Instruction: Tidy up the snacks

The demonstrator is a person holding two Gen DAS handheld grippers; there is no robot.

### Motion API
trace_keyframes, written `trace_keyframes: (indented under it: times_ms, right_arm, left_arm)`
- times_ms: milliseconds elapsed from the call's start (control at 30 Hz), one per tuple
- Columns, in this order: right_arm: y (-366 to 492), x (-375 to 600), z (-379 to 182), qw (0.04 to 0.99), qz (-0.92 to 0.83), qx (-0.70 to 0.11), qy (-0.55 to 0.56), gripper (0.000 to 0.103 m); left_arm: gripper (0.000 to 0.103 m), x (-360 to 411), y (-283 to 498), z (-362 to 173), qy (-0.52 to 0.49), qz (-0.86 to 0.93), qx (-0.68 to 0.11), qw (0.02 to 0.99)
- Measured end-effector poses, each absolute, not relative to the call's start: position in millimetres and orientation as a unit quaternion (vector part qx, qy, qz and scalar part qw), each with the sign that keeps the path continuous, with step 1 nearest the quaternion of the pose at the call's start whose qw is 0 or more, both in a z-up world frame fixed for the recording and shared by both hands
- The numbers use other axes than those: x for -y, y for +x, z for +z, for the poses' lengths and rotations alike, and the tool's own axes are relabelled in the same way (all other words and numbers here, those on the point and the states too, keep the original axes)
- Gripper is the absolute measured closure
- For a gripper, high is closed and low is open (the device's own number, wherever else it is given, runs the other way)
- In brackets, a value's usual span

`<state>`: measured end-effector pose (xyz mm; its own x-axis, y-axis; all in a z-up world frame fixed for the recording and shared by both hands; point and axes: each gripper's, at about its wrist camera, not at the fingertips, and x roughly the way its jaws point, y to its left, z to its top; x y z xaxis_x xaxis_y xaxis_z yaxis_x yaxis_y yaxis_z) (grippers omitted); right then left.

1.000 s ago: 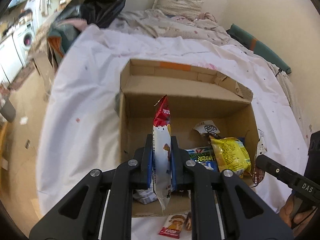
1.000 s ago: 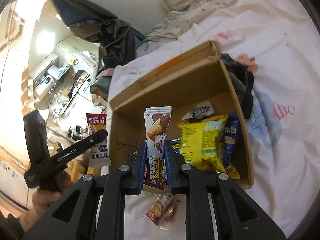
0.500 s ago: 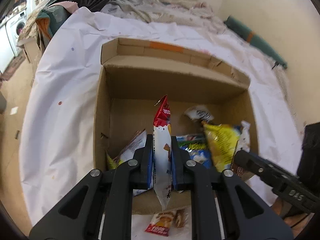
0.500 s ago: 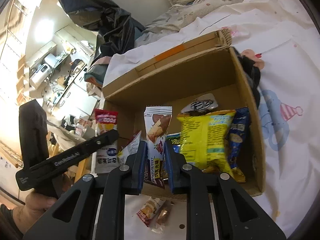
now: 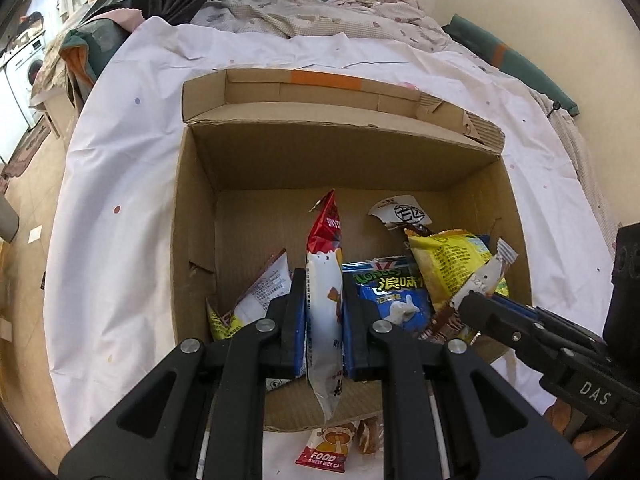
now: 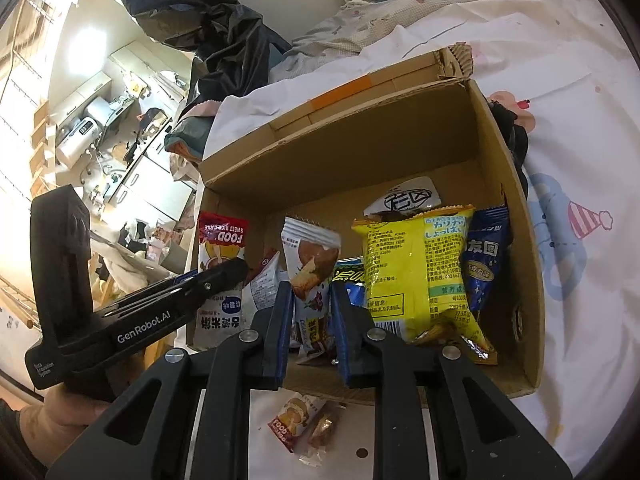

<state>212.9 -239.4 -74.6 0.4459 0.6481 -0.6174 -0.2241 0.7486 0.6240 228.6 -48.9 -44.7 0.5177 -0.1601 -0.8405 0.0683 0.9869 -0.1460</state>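
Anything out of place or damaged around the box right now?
Yes. Two small snacks lie on the sheet outside the box's near wall: a red-ended rice cake pack and a clear-wrapped sweet. The box's far right corner is torn and ragged.

Black hand-held gripper [image 5: 323,312], blue pads, silver screws.
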Motion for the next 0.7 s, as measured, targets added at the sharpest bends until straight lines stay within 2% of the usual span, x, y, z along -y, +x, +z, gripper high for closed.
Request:
trace_keyframes:
  times_ms: [200,267,333,367,400,433,500,533,567,700]
  right_arm:
    - [211.0,238.3,-70.0,0.822,0.27,-0.445,0.23,0.081]
    - [211.5,238.6,-70.0,0.823,0.265,-0.447,0.229,0.08]
    - [210.8,239.2,-69.3,0.824,0.263,-0.447,0.228,0.08]
    - [210.6,239.2,-68.4,0.825,0.263,-0.446,0.227,0.08]
    - [210.9,239.3,-66.3,0.828,0.258,-0.444,0.224,0.079]
    - [210.7,239.9,-65.1,0.83,0.257,-0.442,0.224,0.076]
    - [210.3,242.4,-63.2,0.83,0.257,-0.437,0.231,0.063]
    - [209.3,245.2,-62.3,0.832,0.255,-0.434,0.234,0.048]
    - [208.2,246.7,-61.2,0.835,0.251,-0.429,0.236,0.039]
    - [208.3,251.3,-57.7,0.839,0.245,-0.425,0.236,0.038]
  left_arm:
    - [0.089,50.7,226.7,-43.4,-0.04,-0.064,-0.483,0.872]
    - [0.079,50.3,226.1,-42.5,-0.042,-0.062,-0.482,0.873]
    - [0.058,50.5,224.7,-41.1,-0.042,-0.06,-0.478,0.876]
    - [0.055,50.6,223.6,-40.0,-0.041,-0.059,-0.473,0.878]
    - [0.046,50.6,223.2,-39.8,-0.038,-0.059,-0.471,0.879]
    - [0.038,51.3,223.3,-39.7,-0.034,-0.059,-0.471,0.879]
    - [0.033,51.6,223.0,-40.0,-0.032,-0.059,-0.47,0.88]
    - [0.031,51.2,222.8,-40.0,-0.031,-0.057,-0.47,0.88]
    - [0.03,50.5,222.7,-39.8,-0.032,-0.055,-0.47,0.88]
    - [0.029,46.7,220.7,-37.1,-0.039,-0.051,-0.465,0.883]
